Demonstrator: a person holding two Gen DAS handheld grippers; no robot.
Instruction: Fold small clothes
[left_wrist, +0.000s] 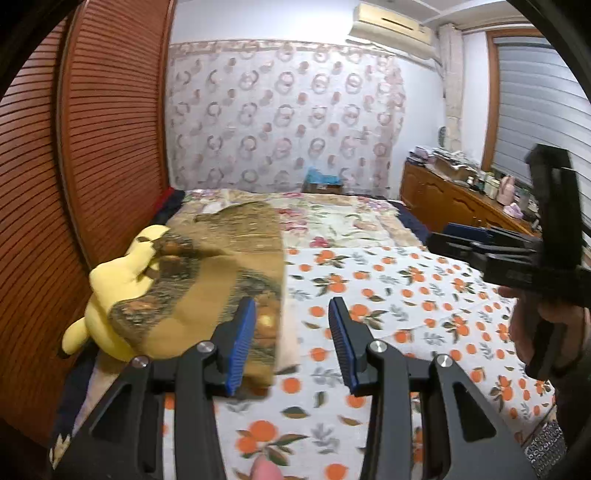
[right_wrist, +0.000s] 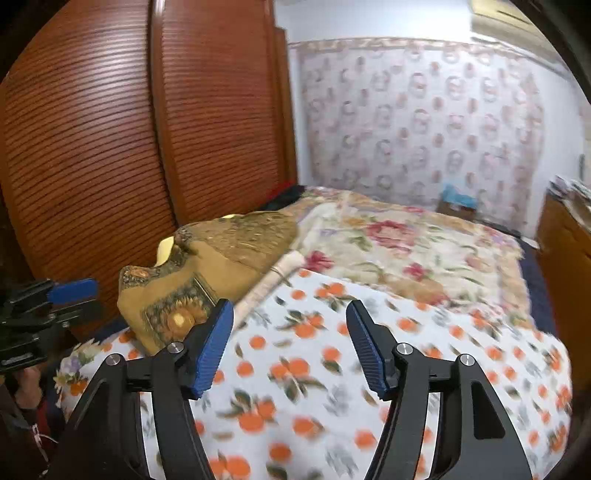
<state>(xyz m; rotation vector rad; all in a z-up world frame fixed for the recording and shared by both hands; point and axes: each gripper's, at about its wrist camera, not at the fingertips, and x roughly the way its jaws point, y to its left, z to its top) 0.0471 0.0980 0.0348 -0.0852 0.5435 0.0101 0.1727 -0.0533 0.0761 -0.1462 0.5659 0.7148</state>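
Brown slatted wardrobe doors (left_wrist: 110, 122) fill the left of both views. Beside them, on the bed (left_wrist: 406, 302), lies a folded mustard patterned cloth (left_wrist: 221, 280); only the left wrist view shows the yellow plush toy (left_wrist: 118, 291) it partly covers. The left gripper (left_wrist: 291, 339) hangs above the cloth's right edge, fingers apart and holding nothing. The right gripper (right_wrist: 290, 345) hovers over the orange-print sheet (right_wrist: 295, 387), fingers wide apart and empty. Only the left view shows the wooden dresser (left_wrist: 443, 199) at the right.
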